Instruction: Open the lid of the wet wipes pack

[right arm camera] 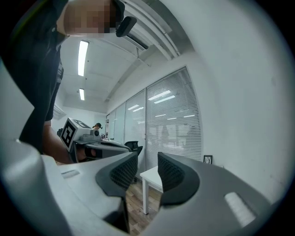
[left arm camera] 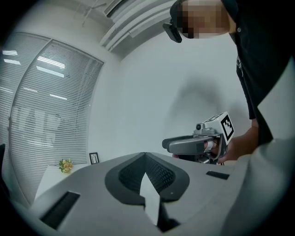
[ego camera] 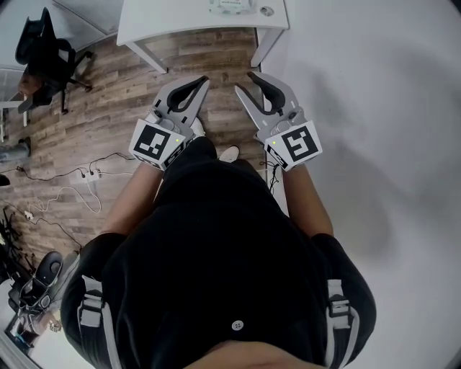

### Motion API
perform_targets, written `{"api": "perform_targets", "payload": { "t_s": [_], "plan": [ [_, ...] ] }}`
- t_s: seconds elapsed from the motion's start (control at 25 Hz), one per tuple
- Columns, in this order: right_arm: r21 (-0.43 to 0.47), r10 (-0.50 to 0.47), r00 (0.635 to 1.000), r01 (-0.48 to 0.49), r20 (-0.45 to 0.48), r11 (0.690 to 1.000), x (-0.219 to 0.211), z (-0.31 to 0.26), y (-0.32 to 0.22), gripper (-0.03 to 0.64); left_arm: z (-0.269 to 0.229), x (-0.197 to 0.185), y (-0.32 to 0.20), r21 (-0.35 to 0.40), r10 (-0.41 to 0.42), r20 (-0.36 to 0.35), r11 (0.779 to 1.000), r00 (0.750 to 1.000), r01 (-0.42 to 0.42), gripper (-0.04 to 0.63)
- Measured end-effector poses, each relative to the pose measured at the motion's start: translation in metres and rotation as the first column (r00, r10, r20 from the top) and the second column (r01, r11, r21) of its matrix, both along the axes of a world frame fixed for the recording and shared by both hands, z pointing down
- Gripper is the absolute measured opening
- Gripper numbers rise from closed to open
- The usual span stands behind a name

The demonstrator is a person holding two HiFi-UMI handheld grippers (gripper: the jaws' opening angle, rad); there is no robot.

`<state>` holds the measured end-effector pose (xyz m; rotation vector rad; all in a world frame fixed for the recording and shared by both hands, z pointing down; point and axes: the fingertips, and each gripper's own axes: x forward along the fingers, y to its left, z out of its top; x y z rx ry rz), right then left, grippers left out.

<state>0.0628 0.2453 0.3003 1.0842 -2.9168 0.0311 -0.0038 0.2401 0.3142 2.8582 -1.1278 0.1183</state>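
Plainly the approach is not yet made: the person stands over the wooden floor (ego camera: 108, 108) with both grippers held level in front of the body, well short of the white surface (ego camera: 166, 21) at the far side. The left gripper (ego camera: 204, 81) has its jaws together on nothing; the right gripper (ego camera: 243, 81) has its jaws partly apart, also empty. A pale item on the surface's far part, cut by the frame, is probably the wet wipes pack (ego camera: 232, 6); its lid, heading and long axis cannot be made out. The next move, I judge, calls for stepping up to the surface, steadying the pack with one gripper and catching the lid's edge with the other.
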Motion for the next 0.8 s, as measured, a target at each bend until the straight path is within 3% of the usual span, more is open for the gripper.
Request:
{"api": "perform_targets", "payload": {
  "t_s": [0.32, 0.8],
  "plan": [
    [-0.007, 0.037, 0.999, -0.038, -0.025, 0.999, -0.017, 0.002, -0.027, 0.251, -0.001, -0.015, -0.024, -0.001, 0.024, -0.006, 1.000, 1.000, -0.024, 0.008],
    [-0.042, 0.119, 0.993, -0.120, -0.012, 0.992, -0.046, -0.003, -0.099, 0.296, -0.008, -0.051, -0.091, -0.003, 0.071, -0.022, 0.997, 0.997, -0.071, 0.008]
  ]
}}
